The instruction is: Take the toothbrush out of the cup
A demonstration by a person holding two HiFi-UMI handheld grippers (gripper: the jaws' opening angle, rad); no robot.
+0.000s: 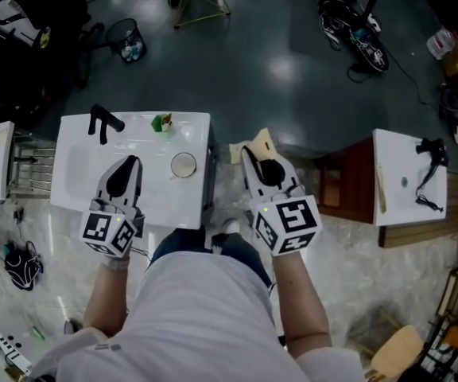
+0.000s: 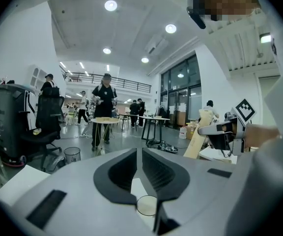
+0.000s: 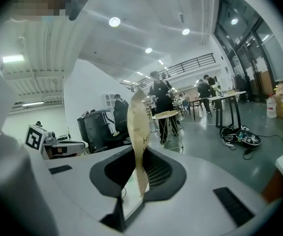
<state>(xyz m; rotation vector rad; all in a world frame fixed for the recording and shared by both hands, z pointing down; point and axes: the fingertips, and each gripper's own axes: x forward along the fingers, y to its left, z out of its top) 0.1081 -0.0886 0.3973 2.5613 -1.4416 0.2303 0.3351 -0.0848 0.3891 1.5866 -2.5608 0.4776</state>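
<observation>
A clear round cup (image 1: 184, 165) stands on the right rim of the white sink (image 1: 78, 189); it looks empty from above. My left gripper (image 1: 131, 162) hovers over the basin just left of the cup, jaws shut with nothing between them. In the left gripper view the cup (image 2: 147, 205) shows under the closed fingers of the left gripper (image 2: 139, 151). Right of the sink, my right gripper (image 1: 251, 153) is shut on the toothbrush (image 1: 259, 143), a flat beige printed strip. It stands upright between the jaws of the right gripper (image 3: 140, 154), as the toothbrush (image 3: 138, 132) shows there.
A black faucet (image 1: 102, 122) and a small green and red item (image 1: 163, 122) sit at the sink's back. A red-brown cabinet (image 1: 348, 185) and a white counter (image 1: 408, 205) with a black hair dryer (image 1: 432, 151) stand to the right. A wastebasket (image 1: 126, 40) and several people are beyond.
</observation>
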